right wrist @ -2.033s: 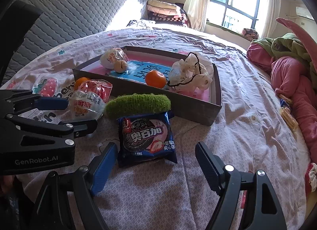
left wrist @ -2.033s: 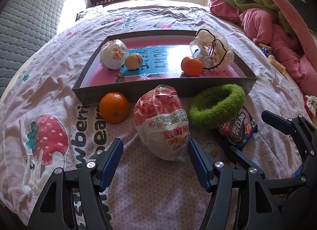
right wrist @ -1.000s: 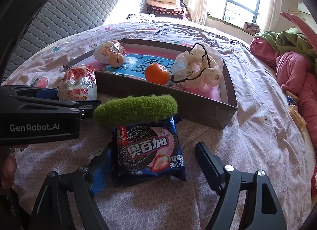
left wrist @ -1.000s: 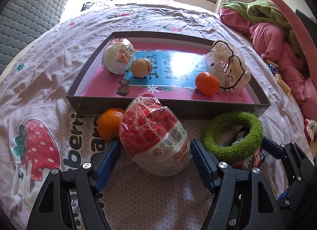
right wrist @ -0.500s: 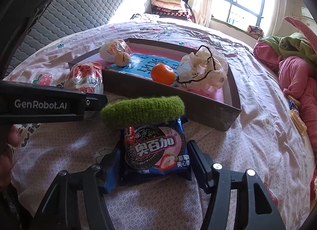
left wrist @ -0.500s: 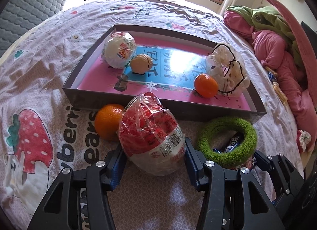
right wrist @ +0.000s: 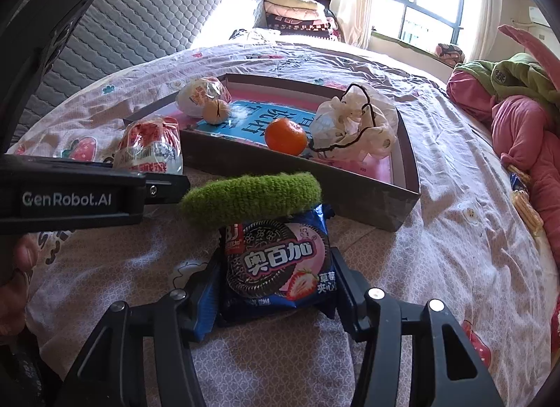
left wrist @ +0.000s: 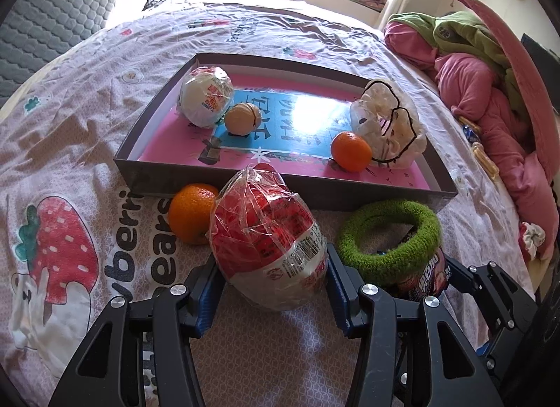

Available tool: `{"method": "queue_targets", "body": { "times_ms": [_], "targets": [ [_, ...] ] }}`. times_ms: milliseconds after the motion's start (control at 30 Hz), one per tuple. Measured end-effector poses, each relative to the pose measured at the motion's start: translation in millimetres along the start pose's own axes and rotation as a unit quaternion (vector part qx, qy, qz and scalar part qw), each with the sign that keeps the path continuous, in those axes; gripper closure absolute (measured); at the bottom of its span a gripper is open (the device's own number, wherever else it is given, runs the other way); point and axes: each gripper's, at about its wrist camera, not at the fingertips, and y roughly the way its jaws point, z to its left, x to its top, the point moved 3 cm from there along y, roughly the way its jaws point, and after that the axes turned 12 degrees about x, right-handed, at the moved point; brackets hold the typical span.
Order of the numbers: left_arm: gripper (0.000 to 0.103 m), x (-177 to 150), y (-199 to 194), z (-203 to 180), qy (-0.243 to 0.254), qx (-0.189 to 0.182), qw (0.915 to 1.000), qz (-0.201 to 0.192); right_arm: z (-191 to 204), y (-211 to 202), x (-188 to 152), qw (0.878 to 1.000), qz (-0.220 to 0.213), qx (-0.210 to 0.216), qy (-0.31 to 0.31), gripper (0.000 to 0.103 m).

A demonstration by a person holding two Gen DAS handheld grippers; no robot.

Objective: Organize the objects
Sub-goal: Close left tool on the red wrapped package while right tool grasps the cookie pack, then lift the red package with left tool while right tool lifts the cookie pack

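Egg-shaped snack pack, biscuit packet, jaws now closed in

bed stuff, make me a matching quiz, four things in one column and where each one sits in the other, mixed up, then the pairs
Things
1. red-and-white wrapped egg
2. blue cookie packet
3. white plastic bag
4. green fuzzy ring

Places
A. inside the tray, at its right end
B. between the right gripper pads
C. lying over the far end of the cookie packet
D. between the left gripper pads

Pairs: 1-D, 2-B, 3-A, 4-C
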Motion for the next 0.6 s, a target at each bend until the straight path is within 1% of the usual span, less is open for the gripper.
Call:
{"method": "queue_targets", "body": {
  "times_ms": [467, 600],
  "targets": [
    [0.049, -5.1, -19.5, 7.7, 0.007, 0.007, 0.9998, -0.014, -1.0, -26.1, -3.1, 0.999, -0.031, 0.008, 0.012, 0.047],
    [0.049, -5.7, -30.1, 8.1, 0.010, 0.006, 0.9997, -0.022, 0.9, -40.6, -4.1, 0.999, -0.044, -0.008, 0.004, 0.047]
  ]
}}
